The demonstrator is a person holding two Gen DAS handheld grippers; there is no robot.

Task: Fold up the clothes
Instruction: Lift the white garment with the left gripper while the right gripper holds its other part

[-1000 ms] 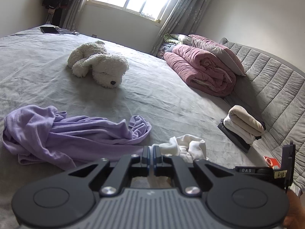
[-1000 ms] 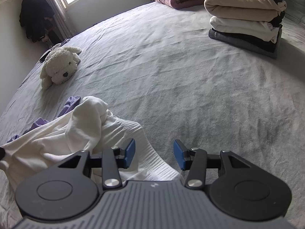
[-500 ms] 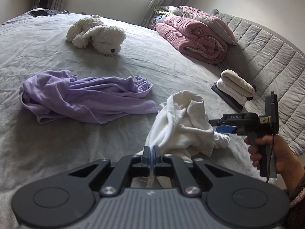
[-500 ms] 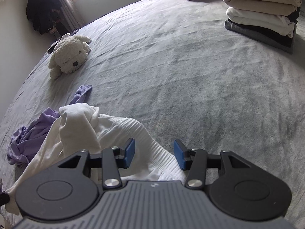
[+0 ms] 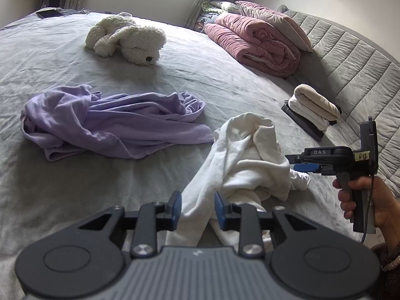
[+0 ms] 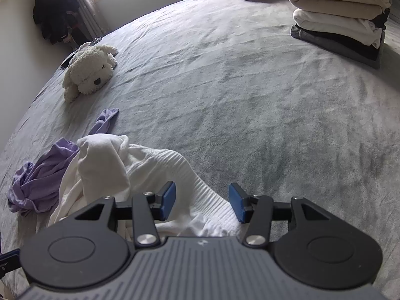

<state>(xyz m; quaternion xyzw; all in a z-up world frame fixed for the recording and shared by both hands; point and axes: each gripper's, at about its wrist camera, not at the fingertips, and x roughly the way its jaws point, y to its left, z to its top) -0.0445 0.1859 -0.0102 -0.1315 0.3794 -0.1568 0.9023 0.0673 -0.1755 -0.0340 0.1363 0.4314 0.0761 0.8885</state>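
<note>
Both wrist cams low over bed point(image 5: 75, 50), sharing white garment point(image 5: 240, 155) close up

On the bed point(image 5: 225, 80), the crumpled shirt point(image 5: 245, 160) lies nearest, in front of the left gripper point(image 5: 197, 206), a strip of it running between the parted fingers. To its left lies a second rumpled garment point(image 5: 112, 122); beyond that, a plush dog point(image 5: 127, 38). The right gripper point(image 6: 202, 201) is just right of the shirt, jaws apart over its hem. Farther right sits a stack of folded clothes point(image 6: 342, 17) beside the headboard point(image 5: 350, 57); a rolled quilt point(image 5: 255, 42) lies behind it.
</note>
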